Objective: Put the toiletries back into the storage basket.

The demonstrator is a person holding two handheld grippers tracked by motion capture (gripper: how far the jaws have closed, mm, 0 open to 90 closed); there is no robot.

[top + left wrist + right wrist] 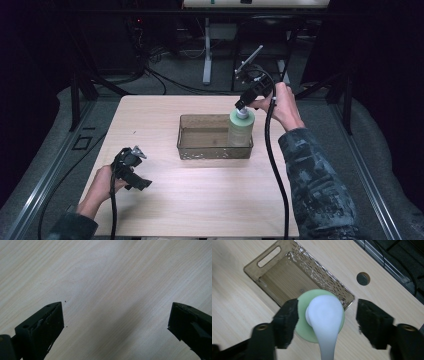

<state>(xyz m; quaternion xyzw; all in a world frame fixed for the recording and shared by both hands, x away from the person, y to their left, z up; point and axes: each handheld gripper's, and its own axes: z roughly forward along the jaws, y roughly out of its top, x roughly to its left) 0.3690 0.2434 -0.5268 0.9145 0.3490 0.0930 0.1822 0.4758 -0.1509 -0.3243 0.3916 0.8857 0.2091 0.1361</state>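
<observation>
A pale green bottle (241,131) with a white pump top (325,312) stands upright in the right end of a clear brownish tray (190,146) at the table's middle. My right gripper (243,104) hangs over the bottle, pointing down. In the right gripper view its jaws (327,308) stand on either side of the pump top with a gap on both sides, so it is open. My left gripper (134,171) rests low over the table's front left. In its own view the left gripper (115,315) is wide open above bare wood.
The rest of the tray (284,277) holds nothing, and it has a slot handle at its far end. A round cable hole (363,278) lies in the tabletop near the tray. Behind the table's far edge are desk legs (206,55) and cables on the floor.
</observation>
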